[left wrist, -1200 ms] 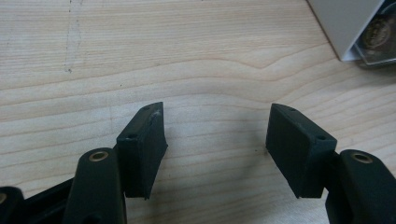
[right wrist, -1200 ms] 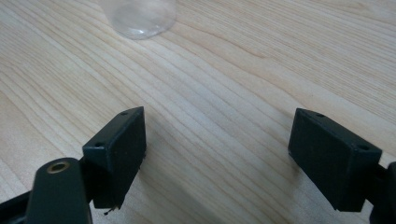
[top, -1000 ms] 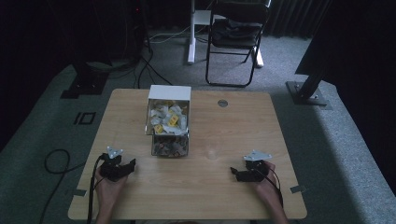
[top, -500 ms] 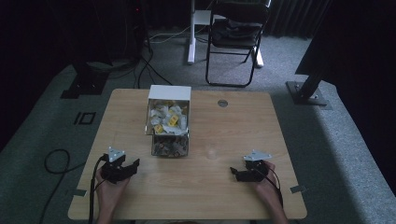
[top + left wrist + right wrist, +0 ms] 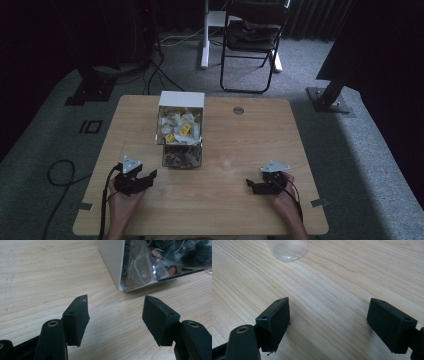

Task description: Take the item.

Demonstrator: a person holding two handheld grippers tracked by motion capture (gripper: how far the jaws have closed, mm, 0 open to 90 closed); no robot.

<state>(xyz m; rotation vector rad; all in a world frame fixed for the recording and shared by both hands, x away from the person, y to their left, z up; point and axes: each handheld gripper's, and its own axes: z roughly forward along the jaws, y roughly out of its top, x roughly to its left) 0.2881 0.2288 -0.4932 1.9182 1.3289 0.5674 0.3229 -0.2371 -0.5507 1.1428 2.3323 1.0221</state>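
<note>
The box [image 5: 180, 134] of small packets is standing at the middle of the table [image 5: 240, 200], its clear front section facing the person. The left claw [image 5: 148, 176] is being held released, nothing between its jaws, near the box's front corner [image 5: 120, 277]. The right claw [image 5: 251, 185] is also being kept released and empty, well apart from the box. For a clean approach, the left claw is best being steered toward the clear front with its jaws kept wide. A clear round rim [image 5: 288, 250] is being shown in the right gripper view, too faint to make out from the high view; the packets' wrappers [image 5: 172, 270] are being shown closest in the left gripper view.
</note>
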